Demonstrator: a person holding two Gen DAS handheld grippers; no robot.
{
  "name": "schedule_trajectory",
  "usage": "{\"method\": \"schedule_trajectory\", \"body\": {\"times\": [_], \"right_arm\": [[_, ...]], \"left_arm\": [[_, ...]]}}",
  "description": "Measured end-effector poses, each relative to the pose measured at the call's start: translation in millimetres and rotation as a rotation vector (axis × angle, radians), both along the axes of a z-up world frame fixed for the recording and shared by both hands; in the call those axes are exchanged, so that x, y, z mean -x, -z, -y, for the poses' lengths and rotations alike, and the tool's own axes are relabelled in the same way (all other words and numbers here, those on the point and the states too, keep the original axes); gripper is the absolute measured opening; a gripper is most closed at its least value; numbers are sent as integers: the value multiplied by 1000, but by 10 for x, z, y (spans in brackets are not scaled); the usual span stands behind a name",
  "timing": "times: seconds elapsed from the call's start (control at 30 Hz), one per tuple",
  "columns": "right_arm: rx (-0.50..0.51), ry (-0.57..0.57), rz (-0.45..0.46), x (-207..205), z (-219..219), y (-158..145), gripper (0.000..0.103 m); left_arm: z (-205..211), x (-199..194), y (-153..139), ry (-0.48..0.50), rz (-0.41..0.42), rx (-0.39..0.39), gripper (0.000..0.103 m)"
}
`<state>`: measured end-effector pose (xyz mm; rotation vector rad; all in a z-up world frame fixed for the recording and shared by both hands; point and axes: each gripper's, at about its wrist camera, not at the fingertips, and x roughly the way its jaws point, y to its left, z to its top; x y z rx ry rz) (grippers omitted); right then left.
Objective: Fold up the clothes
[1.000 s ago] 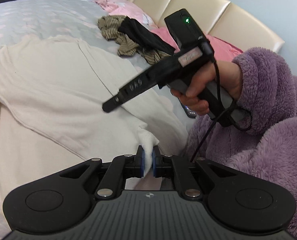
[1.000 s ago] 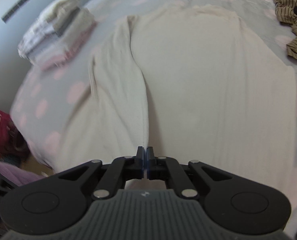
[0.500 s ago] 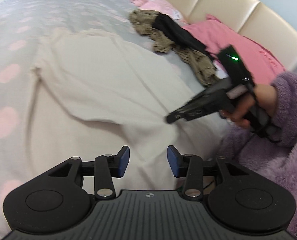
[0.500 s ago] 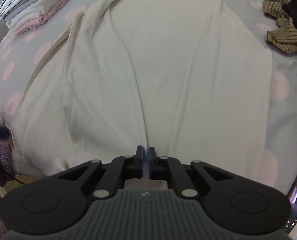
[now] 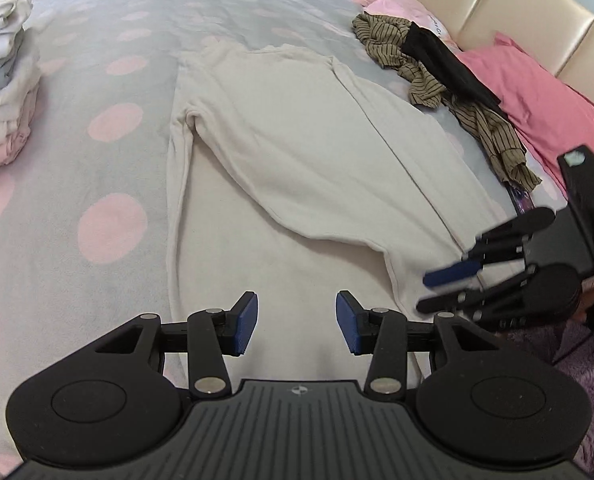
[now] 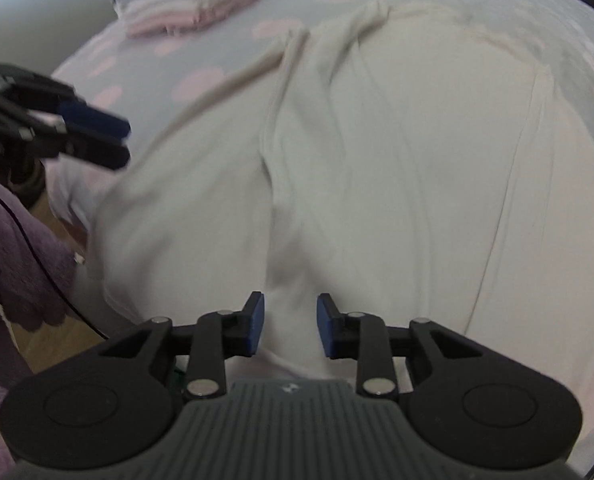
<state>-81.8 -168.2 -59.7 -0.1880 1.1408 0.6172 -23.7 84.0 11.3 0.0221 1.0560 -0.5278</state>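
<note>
Left hand-held gripper (image 5: 296, 322): jaws parted and holding nothing, cream cloth lying below the gap, pads clear of it. Right hand-held gripper (image 6: 289, 326): jaws opening, somewhat narrower than the left, nothing pinched between them; cloth under the gap only. Both hover over the near hem of the cream top (image 5: 297, 152), which lies flat on the bed (image 5: 109, 160), neck end at the far side, hem toward the person. On the top, one side panel appears folded inward along a long straight crease on the side toward the headboard (image 5: 509, 12); the sleeve on the opposite side trails down in a narrow strip, not yet tucked. Judgement: the lengthwise fold is partly made and just released; the other side and the crosswise fold from hem to neck are left. Beyond the top toward the headboard, a striped brown garment (image 5: 449, 92) and a black one (image 5: 445, 64) lie crumpled, unfolded, next to a pink pillow (image 5: 545, 100). On the other side of the top, a stack of folded clothes (image 5: 1, 92) sits well apart — earlier pieces look finished. A purple fleece sleeve (image 6: 13, 248) shows near the bed edge.
</note>
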Motion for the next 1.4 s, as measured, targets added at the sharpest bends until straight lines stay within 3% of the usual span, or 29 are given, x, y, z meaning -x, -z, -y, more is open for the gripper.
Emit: {"method": "schedule_trajectory", "body": {"times": [0.2,0.4,0.6,0.73,1.03,1.07,1.1,1.13,1.2,1.33,1.4], "right_arm": [[71,-18,-98,224,152,20,30],[165,-21,-191,475,301,80,31],[99,33,-65,581,298,-156,32],[48,80,24,539,124,-265,32],[44,184,32,441,-285,-51,33],[60,191,36,443,-305,-26,33],[73,198,39,443,-321,-1,33],[79,208,40,436,-330,23,34],[77,221,37,434,-323,56,35],[97,212,60,479,-333,73,35],[131,202,81,501,-347,54,20]], "left_arm": [[-48,-52,-13,-5,28,-49,41],[-66,-367,-23,43,95,-194,41],[-37,-764,60,85,226,-257,41],[100,-1026,187,137,304,-340,41],[263,-1491,483,283,394,-381,40],[282,-1523,507,300,406,-396,38],[302,-1546,528,316,424,-413,26],[304,-1568,525,322,424,-404,20],[298,-1594,506,337,416,-381,14],[223,-1605,471,310,418,-411,9],[120,-1661,448,263,393,-384,8]]}}
